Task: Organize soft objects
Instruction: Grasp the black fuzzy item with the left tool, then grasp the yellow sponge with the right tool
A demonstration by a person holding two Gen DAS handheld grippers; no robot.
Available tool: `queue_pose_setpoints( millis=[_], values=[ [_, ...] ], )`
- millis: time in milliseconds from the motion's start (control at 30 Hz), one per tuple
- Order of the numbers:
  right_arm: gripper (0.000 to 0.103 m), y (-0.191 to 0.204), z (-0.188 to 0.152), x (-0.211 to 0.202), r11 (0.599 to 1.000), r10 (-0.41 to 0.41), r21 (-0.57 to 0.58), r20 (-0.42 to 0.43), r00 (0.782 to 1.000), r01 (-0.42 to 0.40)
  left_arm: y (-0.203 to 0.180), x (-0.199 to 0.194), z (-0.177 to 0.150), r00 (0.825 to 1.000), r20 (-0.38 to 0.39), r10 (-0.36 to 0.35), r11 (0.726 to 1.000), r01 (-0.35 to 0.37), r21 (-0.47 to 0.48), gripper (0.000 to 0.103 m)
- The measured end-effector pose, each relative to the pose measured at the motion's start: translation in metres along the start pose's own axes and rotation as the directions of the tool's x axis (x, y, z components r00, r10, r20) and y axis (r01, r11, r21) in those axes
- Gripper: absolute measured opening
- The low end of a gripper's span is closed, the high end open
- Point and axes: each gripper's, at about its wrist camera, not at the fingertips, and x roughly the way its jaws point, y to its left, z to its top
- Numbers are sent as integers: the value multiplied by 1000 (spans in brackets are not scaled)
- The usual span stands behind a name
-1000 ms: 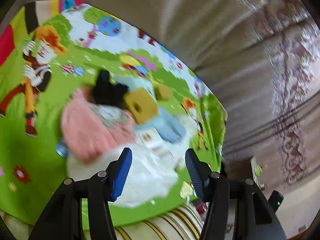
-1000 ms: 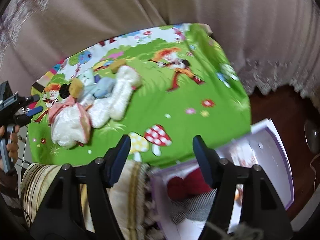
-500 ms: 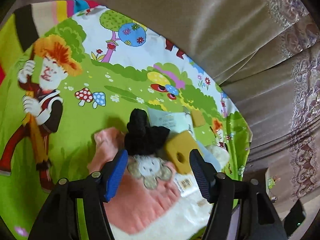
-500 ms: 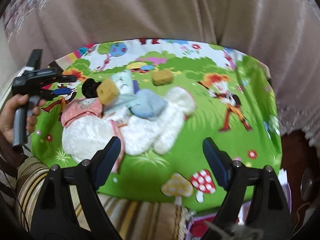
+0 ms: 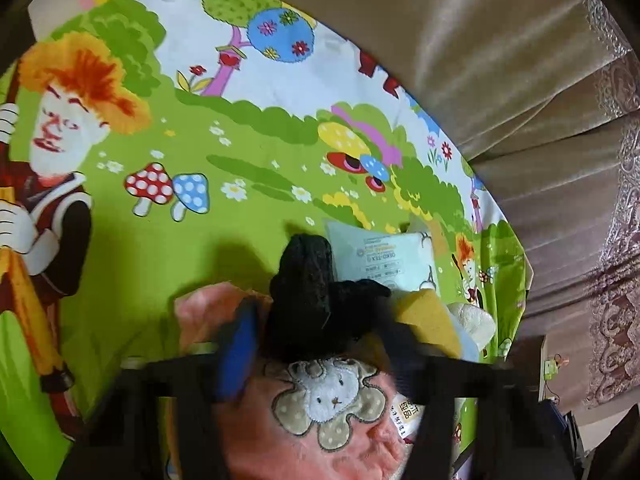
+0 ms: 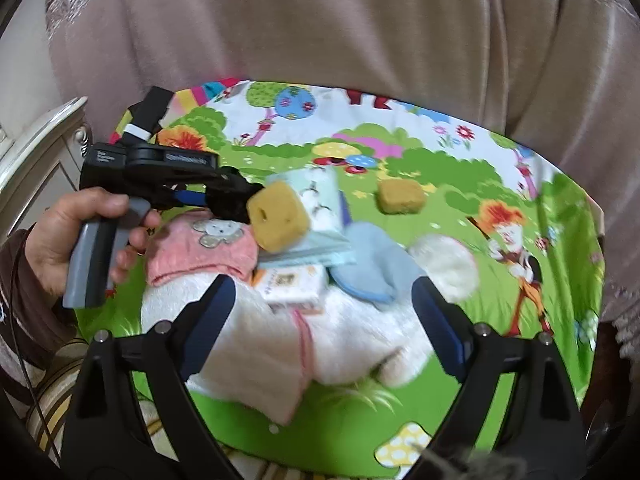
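Observation:
A pile of soft things lies on a cartoon play mat (image 5: 168,184): a black knit item (image 5: 316,300), a pink garment with a bear patch (image 5: 328,404), a yellow sponge (image 6: 278,216), a pale packaged cloth (image 5: 384,258), a light blue cloth (image 6: 376,264), a white fluffy towel (image 6: 348,328). My left gripper (image 5: 316,354) is open, its blurred fingers on either side of the black item; it also shows in the right wrist view (image 6: 224,200). My right gripper (image 6: 324,320) is open and empty over the white towel.
A second sponge (image 6: 400,196) lies apart on the mat. Beige curtains (image 6: 360,32) hang behind the mat. A striped cushion edge (image 6: 52,400) and white furniture (image 6: 32,144) are at the left.
My left gripper has moved in and down onto the pile, its fingers now astride the black item. My right gripper has swung left and closer over the white towel.

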Motion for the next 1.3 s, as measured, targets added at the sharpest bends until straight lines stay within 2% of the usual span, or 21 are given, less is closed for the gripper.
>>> queue_pose_setpoints(
  millis=[133, 233, 567, 633, 867, 900, 967, 1000, 1033, 1300],
  values=[
    [92, 12, 7, 22, 1000, 9, -27, -16, 1000, -10, -9, -4, -4, 1000, 19, 9, 998, -10, 60, 17],
    [92, 20, 12, 41, 999, 6, -48, -41, 999, -8, -10, -16, -5, 999, 51, 9, 998, -13, 68, 13],
    [92, 46, 32, 95, 990, -40, -141, -93, 995, 27, -11, -61, -17, 989, 150, 6, 996, -18, 83, 12],
    [92, 51, 36, 106, 983, -77, -171, -96, 992, 60, -11, -68, -21, 987, 159, -7, 997, -6, 79, 12],
    [92, 63, 44, 135, 968, -128, -234, -132, 983, 94, -13, -84, -39, 984, 173, -48, 997, 36, 69, 13],
    [90, 63, 44, 139, 967, -128, -239, -142, 982, 92, -14, -86, -40, 983, 175, -49, 997, 37, 69, 13],
    [73, 59, 44, 143, 970, -125, -226, -144, 982, 90, -16, -89, -44, 982, 180, -52, 997, 40, 72, 13],
    [61, 57, 44, 144, 974, -111, -211, -154, 982, 77, -17, -90, -46, 982, 182, -53, 996, 39, 74, 13],
    [61, 53, 43, 145, 981, -78, -187, -165, 983, 46, -18, -91, -48, 982, 183, -55, 996, 42, 77, 13],
    [59, 39, 39, 115, 995, -34, -100, -102, 994, 24, -26, -98, -57, 979, 191, -71, 995, 55, 88, 12]
  ],
)
